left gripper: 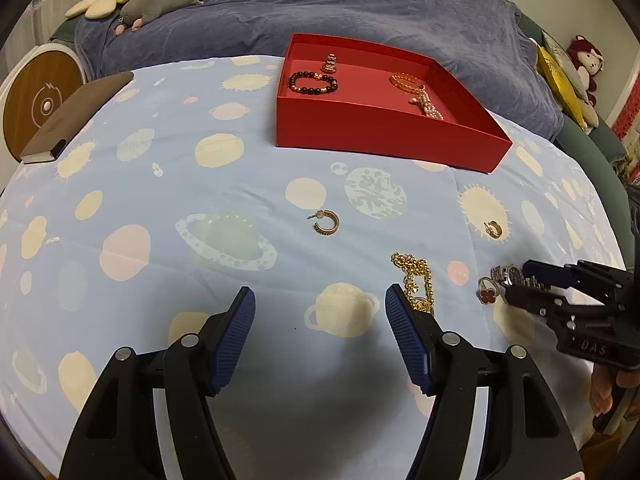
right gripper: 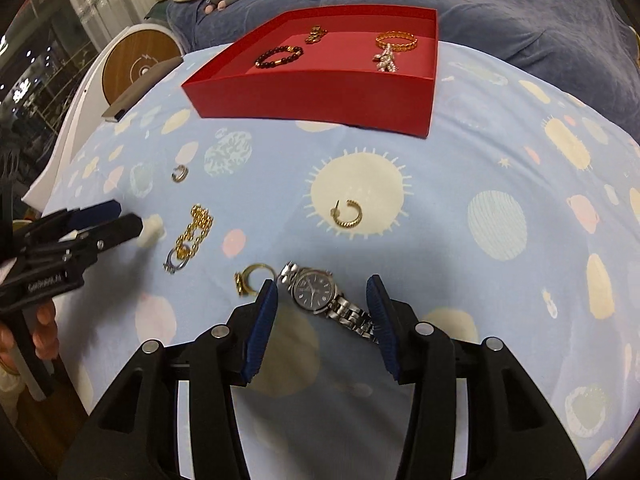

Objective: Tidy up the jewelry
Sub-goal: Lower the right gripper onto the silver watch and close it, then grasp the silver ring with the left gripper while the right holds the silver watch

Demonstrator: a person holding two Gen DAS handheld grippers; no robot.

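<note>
A red tray at the back of the cloth holds a dark bead bracelet, a gold bracelet, a pearl piece and a small earring. On the cloth lie a gold hoop earring, another hoop, a gold chain, a gold ring with a red flower and a silver watch. My left gripper is open and empty, just left of the chain. My right gripper is open, its jaws on either side of the watch.
A dark notebook lies at the cloth's left edge, with a round wooden-faced device beyond it. A blue blanket with plush toys lies behind the tray. A silver ring rests by the chain.
</note>
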